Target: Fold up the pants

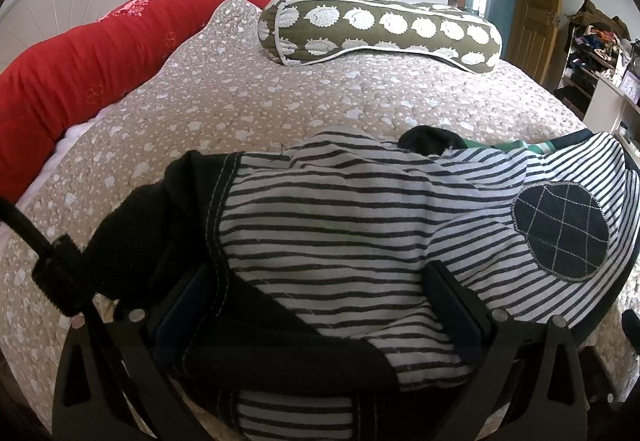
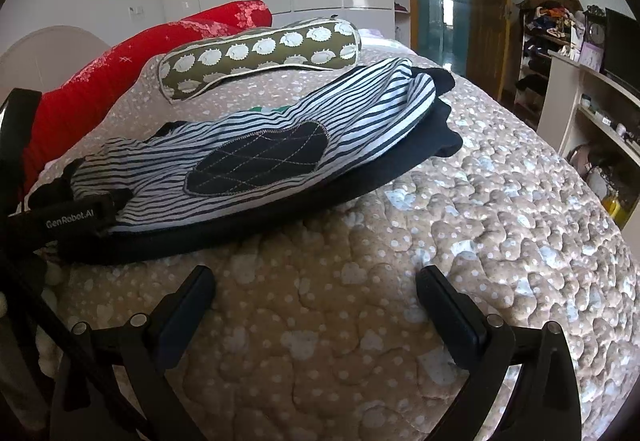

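The striped black-and-white pants point(image 1: 340, 225) with a dark quilted knee patch point(image 1: 560, 229) lie bunched on the bed. My left gripper point(image 1: 316, 301) is wide open with the cloth and its dark cuff lying between the fingers point(image 1: 452, 305). In the right wrist view the pants point(image 2: 248, 157) lie folded over dark fabric, and the left gripper's body point(image 2: 68, 221) rests at their left end. My right gripper point(image 2: 316, 305) is open and empty above bare quilt, in front of the pants.
A beige spotted quilt point(image 2: 480, 225) covers the bed. An olive bolster pillow point(image 1: 380, 29) and a red bolster point(image 1: 80, 73) lie at the far side. Shelves and a desk point(image 2: 580, 89) stand to the right, beyond the bed's edge.
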`<action>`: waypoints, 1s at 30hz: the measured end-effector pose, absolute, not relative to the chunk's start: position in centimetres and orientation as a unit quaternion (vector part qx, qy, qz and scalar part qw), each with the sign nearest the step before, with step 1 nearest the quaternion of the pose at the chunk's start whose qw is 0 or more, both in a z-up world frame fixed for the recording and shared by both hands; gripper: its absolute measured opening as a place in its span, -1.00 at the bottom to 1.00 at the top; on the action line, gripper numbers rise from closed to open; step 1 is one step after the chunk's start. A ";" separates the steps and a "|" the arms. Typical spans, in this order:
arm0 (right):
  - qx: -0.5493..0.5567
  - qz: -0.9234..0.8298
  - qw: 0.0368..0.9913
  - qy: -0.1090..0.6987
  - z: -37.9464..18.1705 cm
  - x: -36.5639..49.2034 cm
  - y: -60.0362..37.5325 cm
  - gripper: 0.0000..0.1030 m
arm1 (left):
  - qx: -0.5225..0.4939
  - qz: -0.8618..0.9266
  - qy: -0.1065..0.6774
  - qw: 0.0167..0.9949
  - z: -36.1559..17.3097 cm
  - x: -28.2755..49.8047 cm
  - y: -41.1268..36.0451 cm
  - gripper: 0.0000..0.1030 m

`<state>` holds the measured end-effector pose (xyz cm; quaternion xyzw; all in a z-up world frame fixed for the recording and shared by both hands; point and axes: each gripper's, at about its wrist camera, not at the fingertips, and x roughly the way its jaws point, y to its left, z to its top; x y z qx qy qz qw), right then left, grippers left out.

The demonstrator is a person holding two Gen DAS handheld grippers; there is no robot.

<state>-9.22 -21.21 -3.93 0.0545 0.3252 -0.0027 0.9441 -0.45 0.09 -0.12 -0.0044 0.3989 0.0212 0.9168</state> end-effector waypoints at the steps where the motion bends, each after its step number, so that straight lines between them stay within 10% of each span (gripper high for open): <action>1: 0.053 -0.004 0.944 0.325 -4.0 -9.2 -21.2 0.99 | -0.004 0.021 0.399 0.917 -0.1 -0.4 0.1 1.00; 30: 0.053 -0.021 0.926 0.373 -4.0 -8.6 -20.3 0.99 | -0.009 0.014 0.398 0.917 -0.2 -0.9 0.1 1.00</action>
